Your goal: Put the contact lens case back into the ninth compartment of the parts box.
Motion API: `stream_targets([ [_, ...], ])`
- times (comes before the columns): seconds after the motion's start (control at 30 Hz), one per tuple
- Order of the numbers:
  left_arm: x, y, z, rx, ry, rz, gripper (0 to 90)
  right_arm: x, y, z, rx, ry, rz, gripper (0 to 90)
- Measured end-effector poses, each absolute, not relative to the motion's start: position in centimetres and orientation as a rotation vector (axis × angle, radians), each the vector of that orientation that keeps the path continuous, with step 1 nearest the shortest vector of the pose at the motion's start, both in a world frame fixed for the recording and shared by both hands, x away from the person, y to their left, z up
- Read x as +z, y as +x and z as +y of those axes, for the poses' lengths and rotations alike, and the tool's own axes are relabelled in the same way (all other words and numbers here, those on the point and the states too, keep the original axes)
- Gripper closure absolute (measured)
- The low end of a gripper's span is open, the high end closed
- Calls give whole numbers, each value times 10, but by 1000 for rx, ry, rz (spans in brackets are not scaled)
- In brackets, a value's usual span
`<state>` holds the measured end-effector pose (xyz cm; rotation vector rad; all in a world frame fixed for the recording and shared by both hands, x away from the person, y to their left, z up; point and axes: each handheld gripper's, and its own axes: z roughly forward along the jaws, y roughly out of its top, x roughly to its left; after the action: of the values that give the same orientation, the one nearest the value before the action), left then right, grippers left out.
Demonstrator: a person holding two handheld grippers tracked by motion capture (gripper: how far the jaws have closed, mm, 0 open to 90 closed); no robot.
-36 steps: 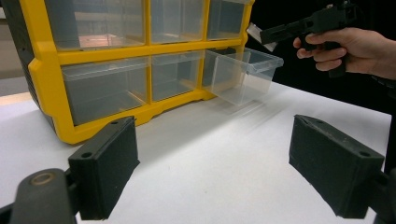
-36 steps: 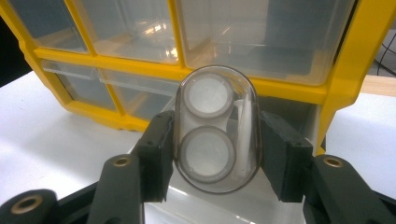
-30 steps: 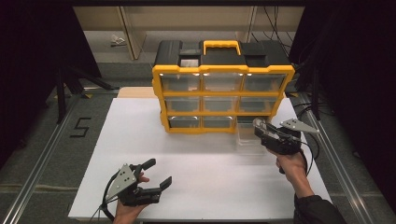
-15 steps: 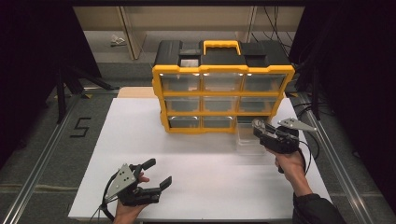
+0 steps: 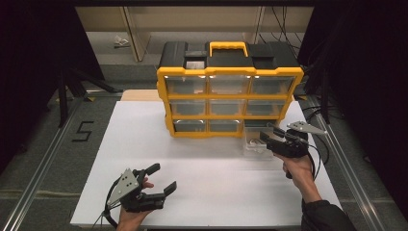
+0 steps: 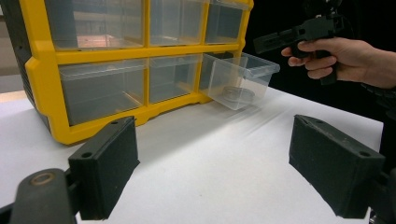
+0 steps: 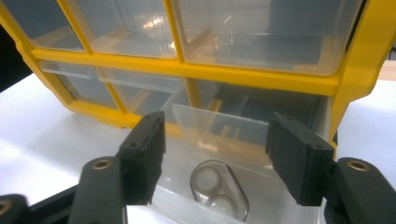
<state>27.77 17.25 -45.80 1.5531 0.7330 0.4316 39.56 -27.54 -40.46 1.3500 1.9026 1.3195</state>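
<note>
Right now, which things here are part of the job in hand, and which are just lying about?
In play:
- yellow drawer organizer
- pulled-out clear drawer, bottom right
- small clear oval piece inside it
- right gripper, open, over that drawer

Just about:
- left gripper, open, idle above the white board
- scrap on the floor behind
- floor mark "5"

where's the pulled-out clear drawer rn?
High view: the clear drawer sits on the white table at the yellow organizer's bottom-right corner, just ahead of the right gripper.

A white table top (image 5: 211, 183) stands on grey floor (image 5: 43, 144) marked "5" (image 5: 82, 131), with dark curtains (image 5: 29, 57) at both sides.
</note>
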Motion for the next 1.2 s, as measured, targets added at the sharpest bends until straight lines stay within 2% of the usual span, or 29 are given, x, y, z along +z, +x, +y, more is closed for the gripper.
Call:
stream_targets([
  [0.23, -458, 277, 172, 431, 1555, 732, 153, -397, 388, -265, 1344, 1294, 1920, 322],
  [1.2, -457, 277, 173, 418, 1548, 731, 153, -384, 359, -233, 1431, 1168, 1982, 250],
])
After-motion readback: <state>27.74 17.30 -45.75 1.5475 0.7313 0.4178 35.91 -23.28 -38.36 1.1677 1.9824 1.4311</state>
